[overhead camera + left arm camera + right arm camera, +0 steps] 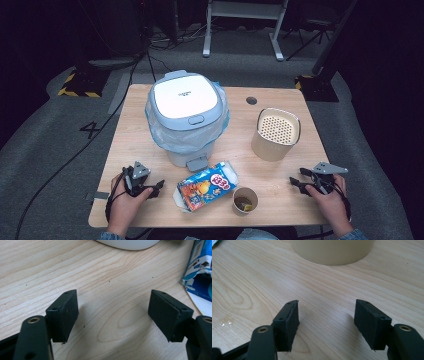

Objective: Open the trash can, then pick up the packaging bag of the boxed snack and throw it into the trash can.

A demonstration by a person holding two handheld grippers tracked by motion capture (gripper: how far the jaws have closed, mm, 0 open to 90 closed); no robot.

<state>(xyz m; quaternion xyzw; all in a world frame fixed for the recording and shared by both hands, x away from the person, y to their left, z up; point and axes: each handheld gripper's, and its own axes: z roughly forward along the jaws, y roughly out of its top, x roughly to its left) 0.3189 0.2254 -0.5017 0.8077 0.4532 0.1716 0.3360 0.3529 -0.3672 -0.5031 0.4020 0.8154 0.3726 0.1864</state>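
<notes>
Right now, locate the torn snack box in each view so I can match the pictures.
High view: the torn snack box lies at the table's near edge, between the pedal bin and the paper cup.
Left gripper view: its torn blue end sits at the right edge, beyond the right finger.
Right gripper view: not in it; the beige canister is ahead.
Shared landmark: the wooden tabletop.

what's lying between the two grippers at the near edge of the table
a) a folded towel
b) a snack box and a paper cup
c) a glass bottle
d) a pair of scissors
b: the high view shows the colourful snack box lying flat, with the paper cup upright just beside it, between the left gripper and the right gripper.
</notes>
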